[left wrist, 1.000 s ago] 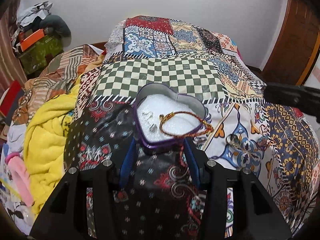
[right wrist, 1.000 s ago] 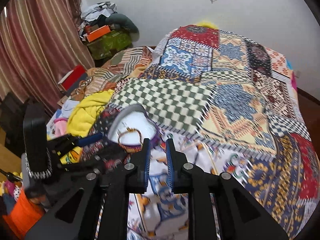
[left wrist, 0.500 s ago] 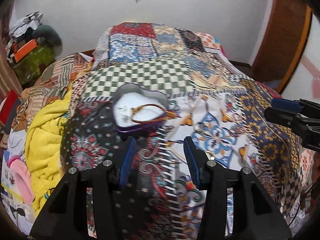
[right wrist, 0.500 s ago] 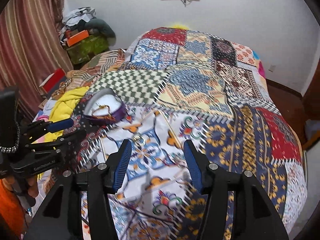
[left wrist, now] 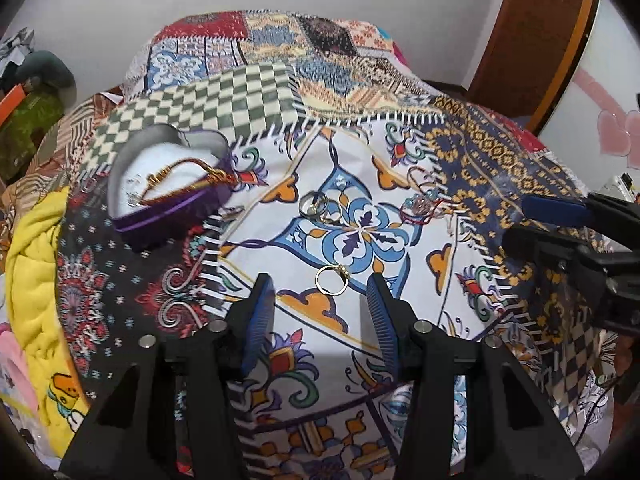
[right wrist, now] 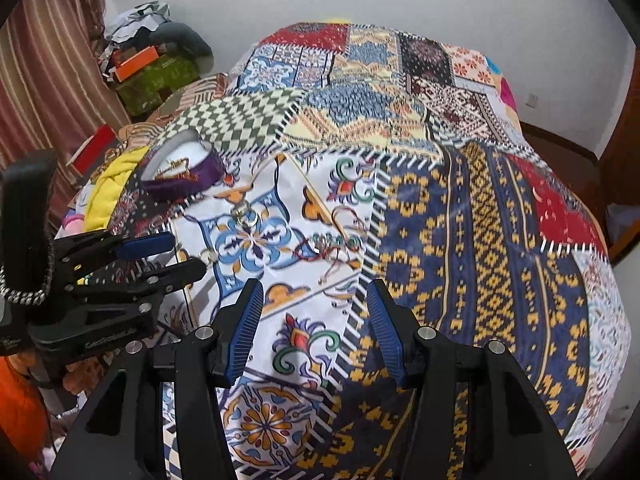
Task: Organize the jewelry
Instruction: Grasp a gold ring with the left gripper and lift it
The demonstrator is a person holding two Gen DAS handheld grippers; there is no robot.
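Between the left hand-held gripper's (left wrist: pixel 320 285) parted fingers lies a gold ring (left wrist: pixel 331 279).

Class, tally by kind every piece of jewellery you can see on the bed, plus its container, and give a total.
Rings: 3 (one gold ring, two overlapping rings)
Bracelet draped over the box rim: 1
Tangle of cord bracelets: 1, strands too knotted to separate
Heart-shaped box: 1
Total: 6
Tiny silvery bits inside the box are too small to count.
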